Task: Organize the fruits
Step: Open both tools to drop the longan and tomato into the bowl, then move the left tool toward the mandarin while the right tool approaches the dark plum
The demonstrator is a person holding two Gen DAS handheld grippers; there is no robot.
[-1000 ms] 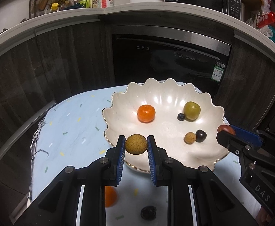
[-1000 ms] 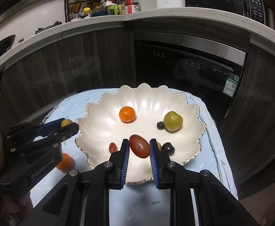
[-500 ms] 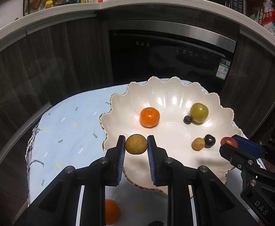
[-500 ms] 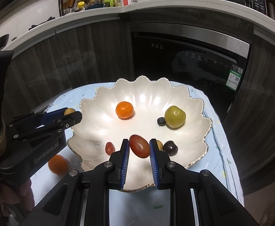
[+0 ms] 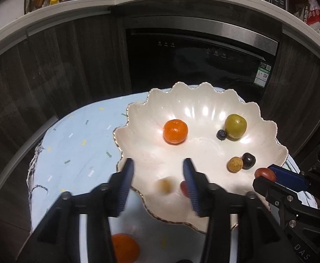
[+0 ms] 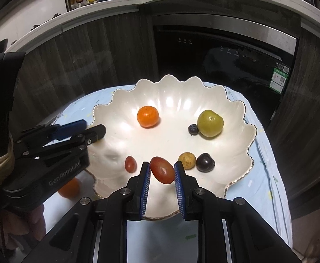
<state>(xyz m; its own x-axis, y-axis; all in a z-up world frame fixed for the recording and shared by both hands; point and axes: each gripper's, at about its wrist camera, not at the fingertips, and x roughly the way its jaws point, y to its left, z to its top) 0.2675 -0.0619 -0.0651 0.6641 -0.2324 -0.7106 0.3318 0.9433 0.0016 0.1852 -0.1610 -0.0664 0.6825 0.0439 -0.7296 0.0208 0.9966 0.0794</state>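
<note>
Dark cabinet fronts and a built-in oven (image 6: 223,50) rise behind my small tabletop (image 5: 72,149), which wears a pale blue speckled cloth. On it stands the scalloped white bowl (image 6: 236,114) where the fruits go.

My right claw (image 6: 161,173) is clamped on an oval red tomato (image 6: 162,169), held over the bowl's near side. It is light, smooth-skinned and soft, so I judge a gentle squeeze across its narrow waist is right; more pressure could split it, and it may slip lengthways.

My left claw (image 5: 157,188) has just been opening; its jaws stand apart, and the small tan fruit (image 5: 164,186) shows as a blur between them, free of the pads, over the bowl's near edge. It will probably roll.

Already in the bowl lie a mandarin (image 6: 147,116), a green fruit (image 6: 210,122) touching a blueberry (image 6: 193,129), a tan fruit (image 6: 186,160) beside a dark cherry (image 6: 205,162), and a small red tomato (image 6: 130,164). Those last three crowd my drop spot. Another mandarin (image 5: 124,247) waits on the cloth outside, just beside the rim.
</note>
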